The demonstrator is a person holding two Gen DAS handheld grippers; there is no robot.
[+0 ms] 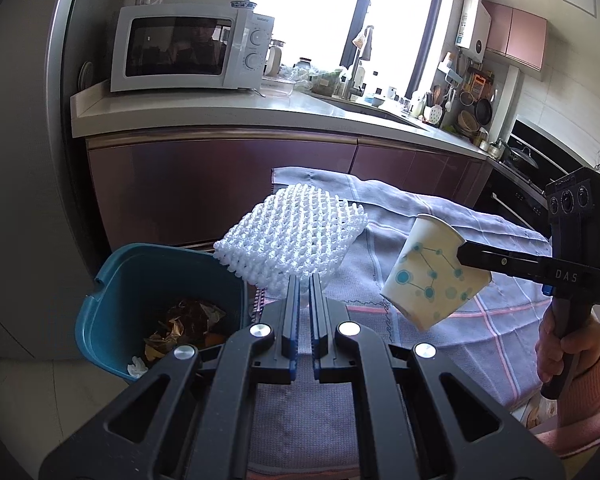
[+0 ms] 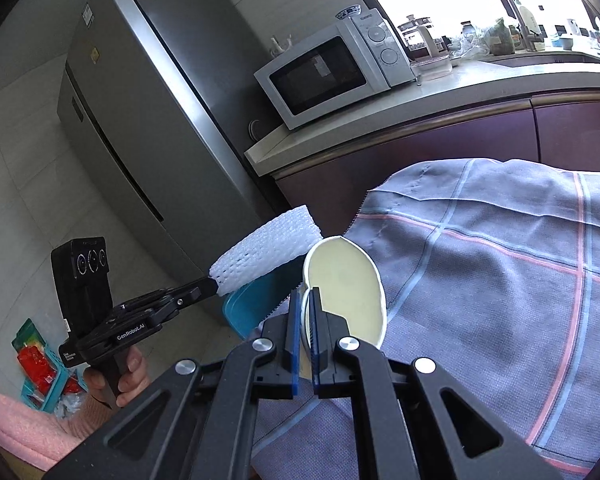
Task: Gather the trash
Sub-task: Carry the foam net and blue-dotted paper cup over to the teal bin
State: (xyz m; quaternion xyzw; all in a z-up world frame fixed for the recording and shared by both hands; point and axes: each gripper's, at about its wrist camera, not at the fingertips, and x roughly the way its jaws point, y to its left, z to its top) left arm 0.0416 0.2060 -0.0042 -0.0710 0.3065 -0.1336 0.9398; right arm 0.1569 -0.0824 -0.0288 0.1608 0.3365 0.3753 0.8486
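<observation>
Left wrist view: left gripper [image 1: 305, 280] clamps white foam netting [image 1: 292, 240] near the teal bin [image 1: 100, 312]; right gripper [image 2: 305, 294] pinches a dotted paper cup [image 1: 432, 276]. Both await dropping; bin holds wrappers.

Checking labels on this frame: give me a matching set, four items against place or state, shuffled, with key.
Items:
1. foam net
2. paper cup
3. blue bin
4. microwave

Place or state:
A. on the counter
B. pinched at the rim by the right gripper
C. on the floor, trash inside
D. held by the left gripper above the bin's edge

Pairs: 1-D, 2-B, 3-C, 4-A
</observation>
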